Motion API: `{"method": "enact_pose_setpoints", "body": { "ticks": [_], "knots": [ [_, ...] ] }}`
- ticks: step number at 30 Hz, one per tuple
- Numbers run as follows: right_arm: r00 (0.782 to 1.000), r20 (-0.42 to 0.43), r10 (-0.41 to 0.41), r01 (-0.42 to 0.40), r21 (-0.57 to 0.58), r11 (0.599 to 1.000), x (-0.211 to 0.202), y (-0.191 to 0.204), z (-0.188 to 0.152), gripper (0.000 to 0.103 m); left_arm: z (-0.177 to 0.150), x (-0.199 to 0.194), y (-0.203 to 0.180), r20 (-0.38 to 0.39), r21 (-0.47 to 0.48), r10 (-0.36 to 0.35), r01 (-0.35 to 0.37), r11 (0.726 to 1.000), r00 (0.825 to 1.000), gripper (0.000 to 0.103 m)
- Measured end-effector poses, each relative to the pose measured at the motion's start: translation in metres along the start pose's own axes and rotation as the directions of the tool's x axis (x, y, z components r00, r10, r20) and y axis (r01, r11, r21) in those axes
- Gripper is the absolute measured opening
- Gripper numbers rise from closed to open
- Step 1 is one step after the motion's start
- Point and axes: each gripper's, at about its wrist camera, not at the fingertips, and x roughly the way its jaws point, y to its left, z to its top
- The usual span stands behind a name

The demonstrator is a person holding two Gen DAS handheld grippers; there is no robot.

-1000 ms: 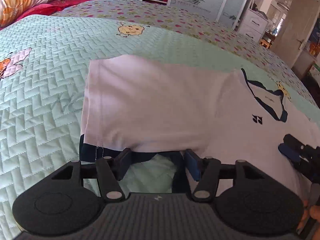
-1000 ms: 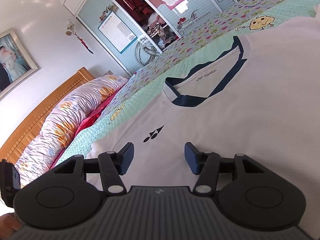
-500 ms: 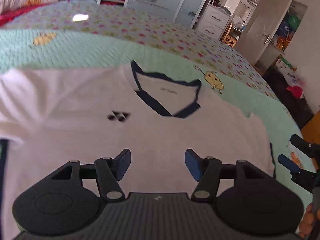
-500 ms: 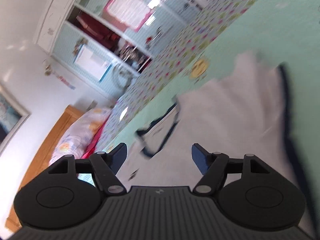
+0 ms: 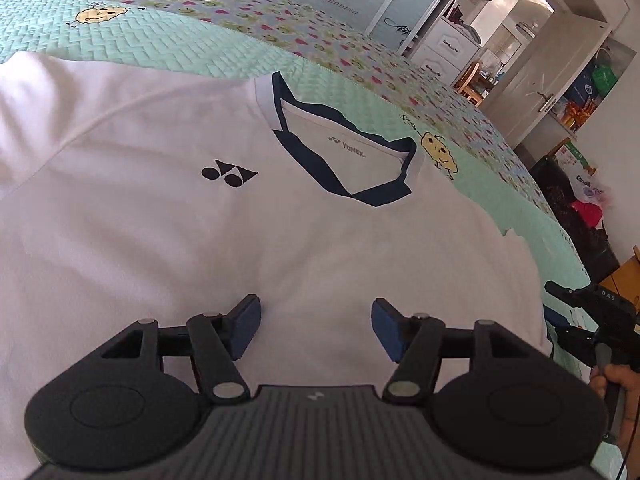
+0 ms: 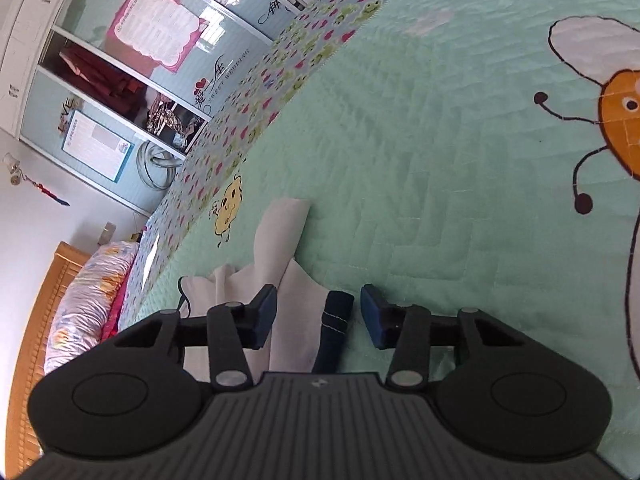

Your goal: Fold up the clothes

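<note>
1. While I look along the left hand-held gripper, its blue pads are spread wide with nothing between them, poised over the chest of the white shirt.
2. That shirt lies front-up on the mint quilted bedspread, its navy-trimmed collar beyond the pads and a small black logo to the left of the collar.
3. At the right edge of the left view I see the right hand-held gripper, held by a hand just off the shirt's side; from there I cannot tell how its jaws stand.
4. From the right wrist view, the right hand-held gripper is also spread apart, gripping nothing.
5. Between its pads I see the shirt's sleeve, bunched white cloth with a navy cuff band running down toward the gripper body; the pads stand on either side of the cloth, and I cannot tell whether they touch it.
6. Past the sleeve the bedspread stretches away with a yellow cartoon print and a large bee print on the right.
7. A floral pillow and wooden headboard sit at the far left, and a wardrobe stands beyond the bed.
</note>
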Motion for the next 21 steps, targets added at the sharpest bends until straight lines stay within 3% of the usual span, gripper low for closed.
{"method": "enact_pose_setpoints", "body": {
  "ticks": [1,2,5,8,12,16,21],
  "knots": [
    [1.0,-0.01,0.0,0.0,0.011,1.0,0.002,-0.002,0.0,0.009,0.0,-0.001,0.001,0.003,0.003,0.001,-0.001,1.0,1.0,0.065],
    [1.0,-0.021,-0.004,0.004,0.018,1.0,0.004,-0.004,-0.001,0.002,-0.001,-0.002,0.0,0.005,0.011,0.004,-0.004,1.0,1.0,0.065],
    [1.0,-0.014,0.013,-0.012,0.028,1.0,-0.002,-0.006,-0.004,0.002,-0.002,-0.001,-0.005,0.007,0.042,0.014,-0.014,0.999,1.0,0.067],
    [0.996,0.087,-0.028,0.026,0.02,0.999,-0.029,0.0,-0.01,0.002,-0.001,0.001,-0.009,-0.002,0.081,0.024,-0.024,0.996,1.0,0.07],
    [0.968,0.224,-0.11,0.098,0.065,0.993,-0.083,-0.006,-0.027,0.002,0.001,0.004,-0.01,-0.01,0.084,0.027,-0.026,0.996,1.0,0.071],
    [0.956,0.18,-0.231,0.225,0.055,0.973,-0.087,-0.014,-0.051,0.002,0.002,0.004,-0.01,-0.011,0.083,0.03,-0.029,0.996,0.999,0.071],
    [0.944,0.216,-0.248,0.24,0.061,0.969,-0.092,-0.013,-0.058,0.002,-0.002,0.005,-0.012,0.004,0.101,0.037,-0.037,0.994,0.999,0.074]
  ]
}}
